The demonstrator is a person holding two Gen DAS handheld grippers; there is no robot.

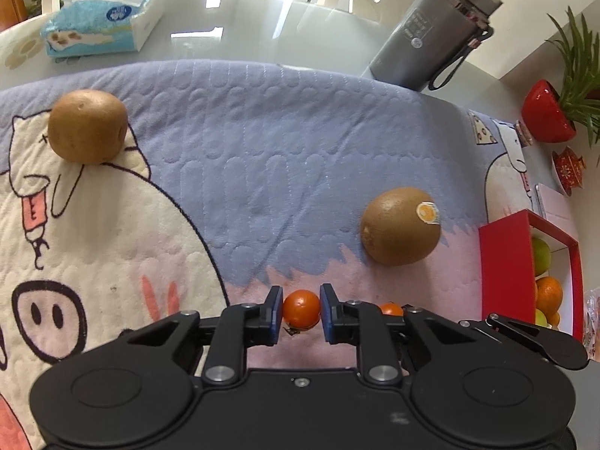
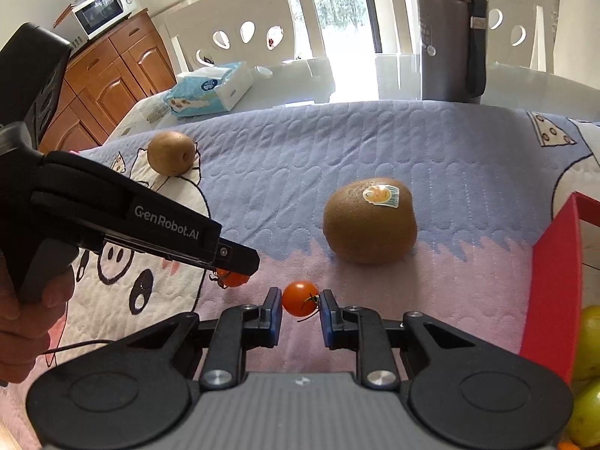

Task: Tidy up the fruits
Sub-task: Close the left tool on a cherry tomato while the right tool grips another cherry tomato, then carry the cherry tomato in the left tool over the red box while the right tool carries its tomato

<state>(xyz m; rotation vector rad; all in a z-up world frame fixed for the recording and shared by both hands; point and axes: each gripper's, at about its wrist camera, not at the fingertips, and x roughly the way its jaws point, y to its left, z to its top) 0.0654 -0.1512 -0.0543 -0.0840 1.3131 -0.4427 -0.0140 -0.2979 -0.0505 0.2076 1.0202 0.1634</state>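
The left gripper (image 1: 301, 313) has its fingers pinched on a cherry tomato (image 1: 301, 308), the blue pads touching both sides of it while it rests low on the pink part of the quilted cartoon-pig mat (image 1: 240, 157) that covers the glass surface (image 1: 262, 33). The right gripper (image 2: 300, 311) pinches a second cherry tomato (image 2: 300, 298), whose green stem points toward the right-hand pad; its fingers press on the fruit from either side. In the right wrist view the left gripper comes in from the left, held by a hand (image 2: 22, 315), with its tomato peeking out under the tip, just beside the right gripper's tomato. A kiwi with a sticker (image 1: 401, 225) lies on the mat beyond the tomatoes and a little to the right, near the border of lilac and pink. A second, plain kiwi (image 1: 88, 125) sits well apart at the far left, on the white pig print. At the right edge stands a red box (image 1: 504, 266) that holds oranges and green fruit. Beyond the mat, a pack of tissues (image 1: 101, 18) lies far left and a grey flask (image 1: 431, 30) stands far right on the glass.
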